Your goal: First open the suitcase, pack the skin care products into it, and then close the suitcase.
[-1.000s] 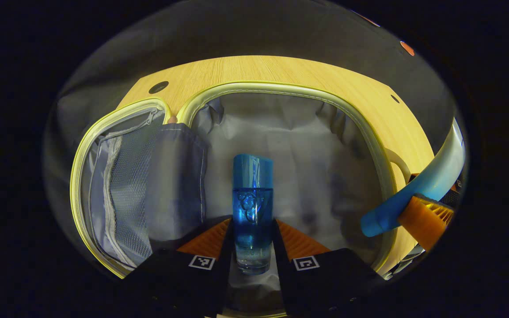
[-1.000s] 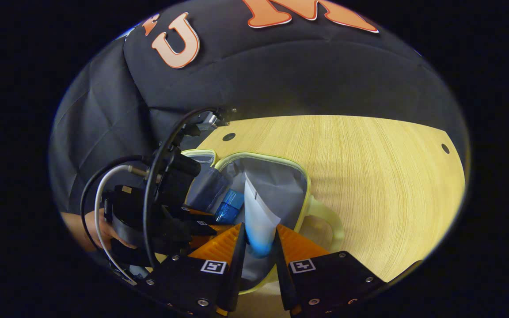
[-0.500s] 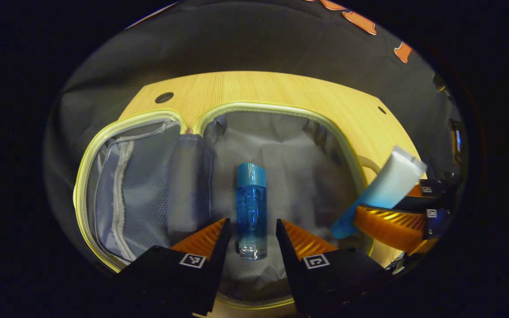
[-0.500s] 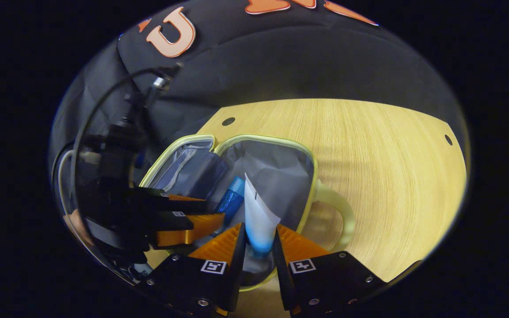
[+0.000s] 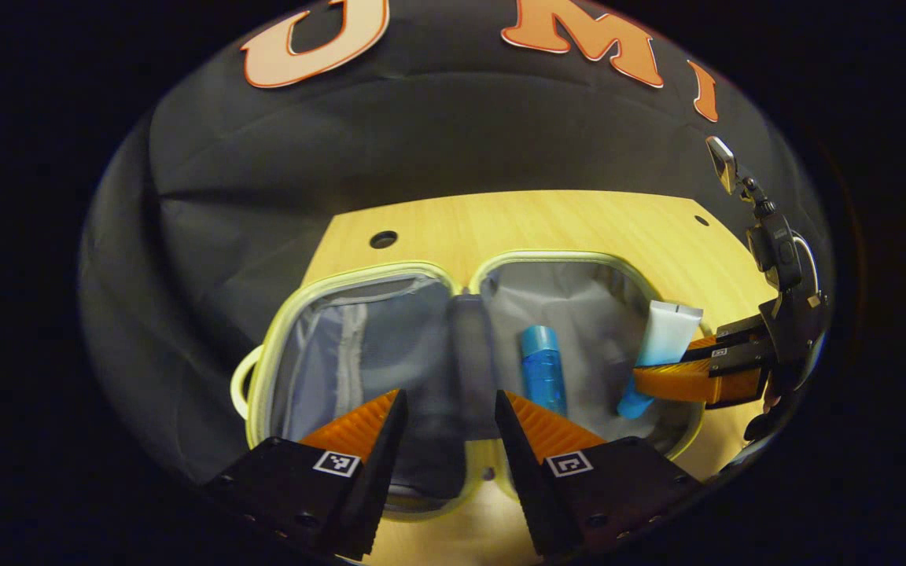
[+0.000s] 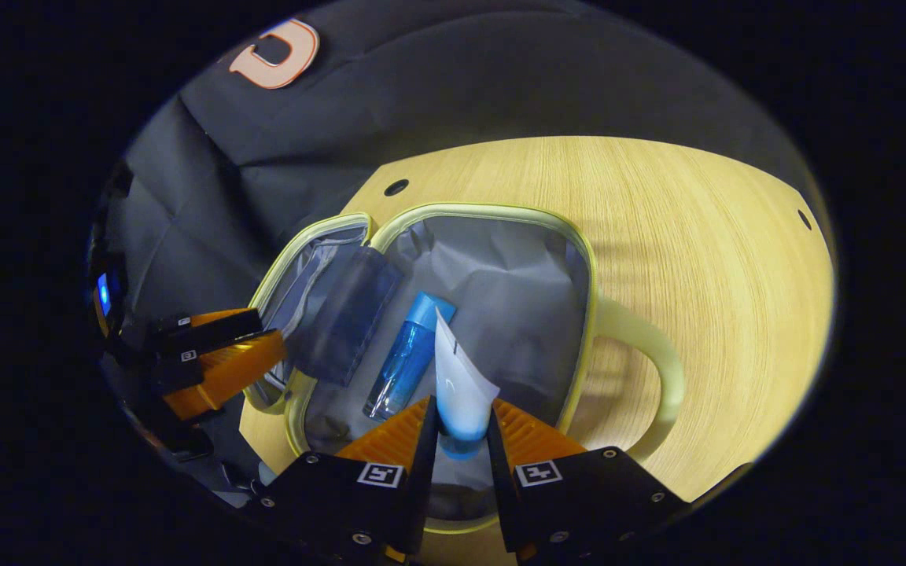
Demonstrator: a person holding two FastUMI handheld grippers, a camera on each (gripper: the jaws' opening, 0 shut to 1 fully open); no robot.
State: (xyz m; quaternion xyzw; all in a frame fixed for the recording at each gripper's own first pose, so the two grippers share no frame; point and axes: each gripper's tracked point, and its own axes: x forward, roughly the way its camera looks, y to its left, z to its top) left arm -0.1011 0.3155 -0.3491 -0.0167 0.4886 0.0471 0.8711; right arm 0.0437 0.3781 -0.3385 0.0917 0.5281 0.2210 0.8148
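Light wood-grain table (image 5: 547, 220) with small round holes near its corners, backed by draped black cloth wall (image 5: 421, 134); same table (image 6: 697, 259) and cloth in right gripper view. No readable brand or label text on any product; square black-and-white markers on both grippers' bodies, not legible as writing.

Left gripper view, left to right: pale yellow-green suitcase (image 5: 260, 377) lying open flat just ahead of left gripper (image 5: 443, 409), grey lining, carry handle at its far left edge. Fingers spread wide, nothing between them, poised above the hinge area between the two halves. Ahead and right of those fingers, blue bottle (image 5: 542, 369) lying in the right-hand half. Further right, white tube (image 5: 661, 346) with blue cap end, pinched by right gripper (image 5: 685, 381) over that half's right rim.

Right gripper view, left to right: left gripper (image 6: 221, 358) at far left over the suitcase (image 6: 583, 259) lid half, fingers apart. Blue bottle (image 6: 408, 358) lying on grey lining just ahead-left of right gripper (image 6: 459, 428). Right gripper pressed on white tube (image 6: 461, 385), cap end down between fingers, crimped end pointing forward over the main compartment. Suitcase handle ahead-right, resting on table.
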